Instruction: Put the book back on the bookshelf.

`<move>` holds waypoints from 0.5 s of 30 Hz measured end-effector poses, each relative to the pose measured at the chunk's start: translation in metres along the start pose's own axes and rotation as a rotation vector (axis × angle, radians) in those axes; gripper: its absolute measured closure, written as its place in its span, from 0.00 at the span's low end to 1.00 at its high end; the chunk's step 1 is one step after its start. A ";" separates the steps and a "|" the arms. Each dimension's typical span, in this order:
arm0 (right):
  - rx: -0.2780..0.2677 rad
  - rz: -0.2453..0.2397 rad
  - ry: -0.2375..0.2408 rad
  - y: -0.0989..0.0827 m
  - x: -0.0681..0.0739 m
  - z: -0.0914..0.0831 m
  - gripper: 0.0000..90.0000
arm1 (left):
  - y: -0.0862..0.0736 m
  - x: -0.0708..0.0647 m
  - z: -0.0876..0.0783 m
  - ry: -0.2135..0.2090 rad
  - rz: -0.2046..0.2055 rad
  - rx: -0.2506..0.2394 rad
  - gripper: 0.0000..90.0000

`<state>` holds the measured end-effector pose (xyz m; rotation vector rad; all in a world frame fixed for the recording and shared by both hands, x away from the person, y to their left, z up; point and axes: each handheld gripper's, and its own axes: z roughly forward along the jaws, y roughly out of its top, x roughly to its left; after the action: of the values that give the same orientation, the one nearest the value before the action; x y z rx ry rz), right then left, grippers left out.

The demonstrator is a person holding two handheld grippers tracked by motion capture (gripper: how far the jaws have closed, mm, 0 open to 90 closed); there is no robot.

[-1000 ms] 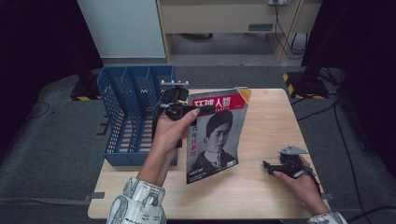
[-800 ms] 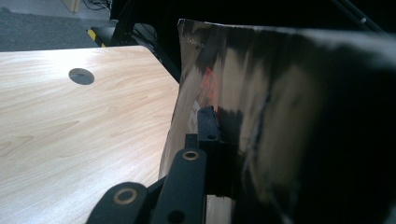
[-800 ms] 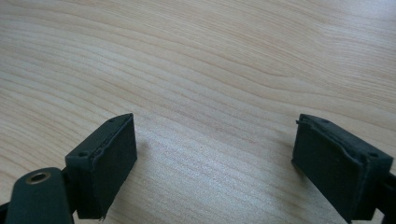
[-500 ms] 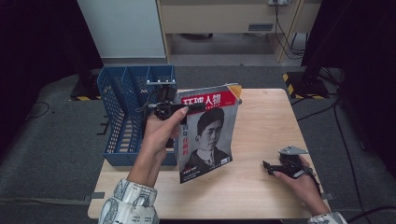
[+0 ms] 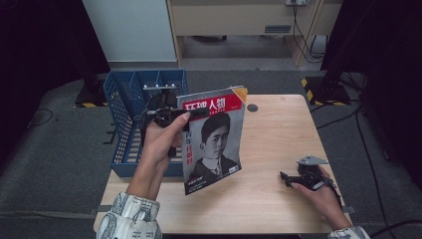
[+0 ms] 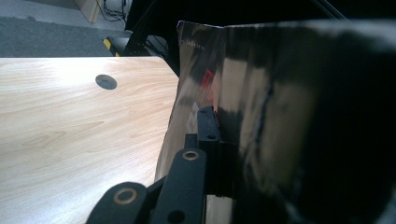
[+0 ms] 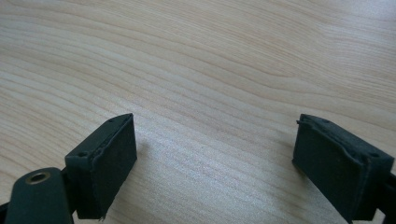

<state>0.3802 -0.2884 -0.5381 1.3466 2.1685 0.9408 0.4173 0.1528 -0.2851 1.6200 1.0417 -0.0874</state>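
Above the left half of the counter (image 5: 278, 129) we hold a magazine (image 5: 214, 137) nearly upright and clear of the wood, its cover with red masthead and portrait facing the high camera. Our left hand-held gripper (image 5: 191, 115) pinches the magazine at its upper left edge, the jaws pressed together on the glossy cover (image 6: 261, 116), as the left gripper view confirms. Just behind and to the left of it sits a blue slotted basket (image 5: 124, 99) at the counter's left edge. Well apart, near the right front corner, our right hand-held gripper (image 5: 286, 177) rests low on the wood with its jaws spread wide, bare counter (image 7: 210, 93) between the pads (image 7: 116, 149).
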 end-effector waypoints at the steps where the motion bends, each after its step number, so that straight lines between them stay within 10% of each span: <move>1: 0.000 0.000 0.000 0.000 0.000 0.000 0.15 | 0.000 0.000 0.000 0.001 -0.001 -0.002 0.96; 15: 0.002 0.003 0.004 0.000 0.001 0.000 0.15 | 0.004 0.002 -0.011 0.016 -0.007 -0.022 0.96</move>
<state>0.3800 -0.2878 -0.5381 1.3509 2.1718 0.9432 0.4164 0.1636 -0.2793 1.5994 1.0574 -0.0672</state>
